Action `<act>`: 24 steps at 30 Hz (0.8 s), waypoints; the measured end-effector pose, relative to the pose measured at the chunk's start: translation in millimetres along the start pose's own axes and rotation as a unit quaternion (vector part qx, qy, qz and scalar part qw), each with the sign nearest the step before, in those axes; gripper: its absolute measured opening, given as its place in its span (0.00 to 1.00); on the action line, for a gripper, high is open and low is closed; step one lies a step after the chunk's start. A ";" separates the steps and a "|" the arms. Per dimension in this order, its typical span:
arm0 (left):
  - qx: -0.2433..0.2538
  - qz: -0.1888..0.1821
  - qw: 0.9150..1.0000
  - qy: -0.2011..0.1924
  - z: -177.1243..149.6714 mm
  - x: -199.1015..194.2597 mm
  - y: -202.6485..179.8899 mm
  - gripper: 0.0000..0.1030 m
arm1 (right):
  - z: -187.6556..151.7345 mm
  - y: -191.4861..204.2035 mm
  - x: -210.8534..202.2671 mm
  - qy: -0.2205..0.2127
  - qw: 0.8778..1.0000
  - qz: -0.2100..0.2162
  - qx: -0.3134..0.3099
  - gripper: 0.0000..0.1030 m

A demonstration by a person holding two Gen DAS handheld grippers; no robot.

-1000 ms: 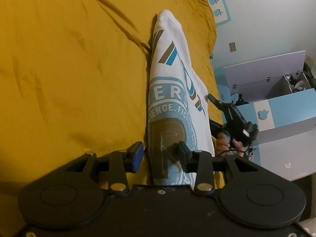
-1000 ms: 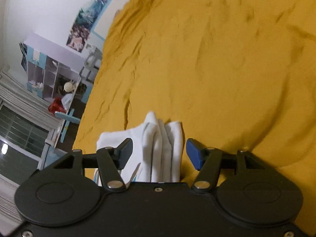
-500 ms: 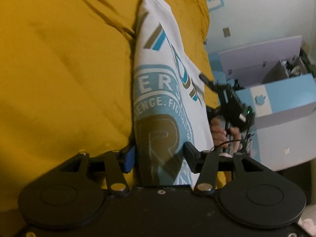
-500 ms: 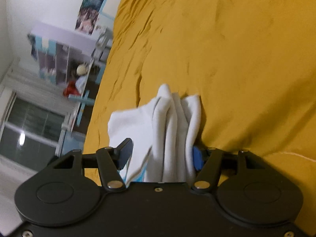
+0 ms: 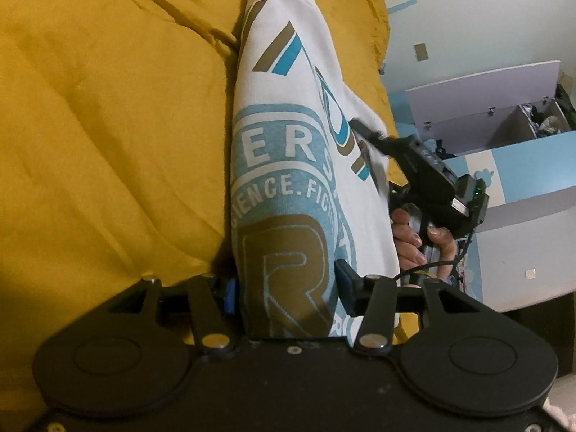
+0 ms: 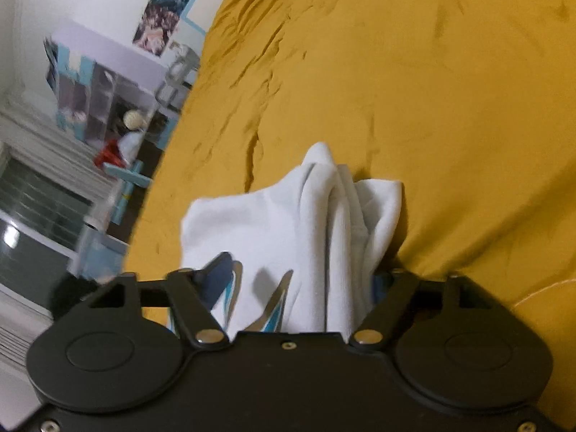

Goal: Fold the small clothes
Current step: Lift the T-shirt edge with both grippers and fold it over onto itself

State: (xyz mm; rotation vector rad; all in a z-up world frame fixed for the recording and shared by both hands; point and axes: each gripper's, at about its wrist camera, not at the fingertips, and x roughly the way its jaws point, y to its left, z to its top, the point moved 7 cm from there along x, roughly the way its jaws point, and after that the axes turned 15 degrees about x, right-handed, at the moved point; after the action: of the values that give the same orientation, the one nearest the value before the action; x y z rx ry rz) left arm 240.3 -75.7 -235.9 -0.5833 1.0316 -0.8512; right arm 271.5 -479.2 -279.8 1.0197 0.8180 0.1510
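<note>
A white T-shirt (image 5: 288,136) with a blue and brown print is folded lengthwise and held up over the yellow bed cover (image 5: 108,108). My left gripper (image 5: 286,288) is shut on its near end, a fingertip on each side of the folded cloth. My right gripper shows in the left wrist view (image 5: 370,140) at the shirt's right edge, with the hand behind it. In the right wrist view the right gripper (image 6: 302,280) stands around bunched white cloth (image 6: 324,223), its jaws closed in on the folds.
The yellow cover (image 6: 432,90) fills most of both views. A blue and white cabinet (image 5: 522,165) with an open lid stands right of the bed. Shelves (image 6: 100,97) and a window (image 6: 36,216) lie beyond the bed's left edge.
Both grippers have closed in on the shirt and lifted it. The shirt now stands taller and nearer in both views.
</note>
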 end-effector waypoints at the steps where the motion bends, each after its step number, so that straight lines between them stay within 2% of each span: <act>1: 0.003 0.009 1.000 0.001 -0.3 0.1 -2.2 0.40 | -0.2 0.4 -0.1 -0.004 1.000 -0.014 -0.001 0.32; 5: 0.032 0.030 0.999 -0.004 2.7 -6.6 -19.7 0.32 | 1.1 10.0 -13.5 -0.029 0.999 -0.027 -0.011 0.26; 7: 0.037 0.027 0.999 -0.011 6.3 -12.9 -27.4 0.30 | 1.3 20.6 -20.9 -0.040 0.998 -0.037 -0.029 0.25; 11: 0.047 0.013 0.998 -0.035 15.6 -36.2 -44.9 0.29 | -1.1 52.3 -38.8 -0.050 0.997 -0.029 -0.055 0.25; 14: 0.071 0.012 0.995 -0.064 24.2 -71.2 -57.0 0.29 | -6.3 81.8 -49.9 -0.055 0.995 -0.018 -0.081 0.25; 18: 0.082 0.016 0.991 -0.104 32.8 -130.5 -59.8 0.29 | -14.8 130.3 -54.4 -0.053 0.994 0.020 -0.096 0.25; 24: 0.106 0.055 0.982 -0.148 29.0 -225.1 -45.6 0.30 | -40.9 206.6 -31.2 -0.025 0.987 0.063 -0.147 0.25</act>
State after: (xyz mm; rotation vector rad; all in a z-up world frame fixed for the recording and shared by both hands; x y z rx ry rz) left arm 194.7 86.9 -77.5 -0.4511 0.6865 -0.7391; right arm 273.8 -353.7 -107.9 0.7928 0.6631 0.3424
